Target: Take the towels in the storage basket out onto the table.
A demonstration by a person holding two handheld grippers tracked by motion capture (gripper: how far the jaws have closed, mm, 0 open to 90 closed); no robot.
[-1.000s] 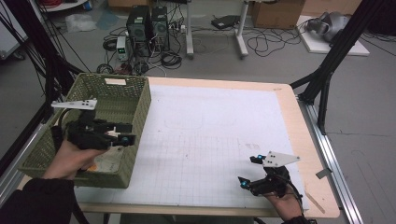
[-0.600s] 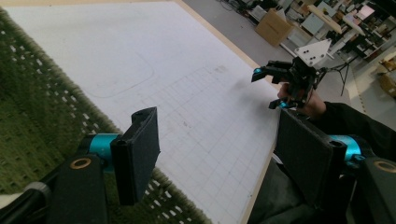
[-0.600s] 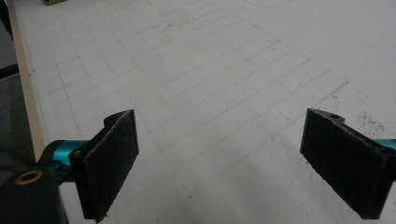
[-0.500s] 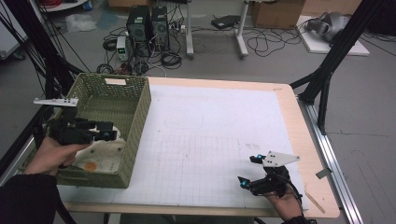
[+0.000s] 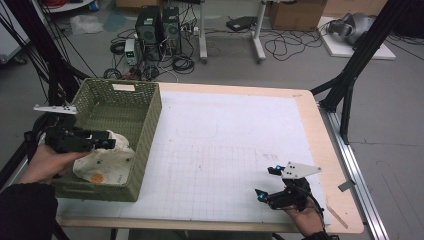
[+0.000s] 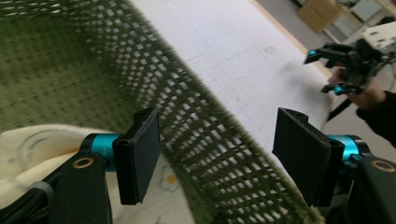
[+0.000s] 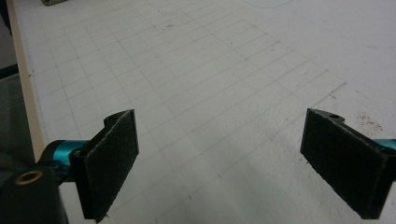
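Cream cloth with small printed spots sits bunched in the near end of the green woven basket, lower left of the high view. In the left gripper view the cloth fills the lower left corner, basket wall running diagonally through the middle.

Left gripper is over the basket's near end, tips just above the cloth. In its own view the jaws are spread wide, straddling the basket wall; they've just been closing slightly, pads not pressing anything, cloth not between them.

Right gripper is at lower right of the high view, well apart from the basket, over the white gridded mat. In its own view jaws spread wide, just mat between them.
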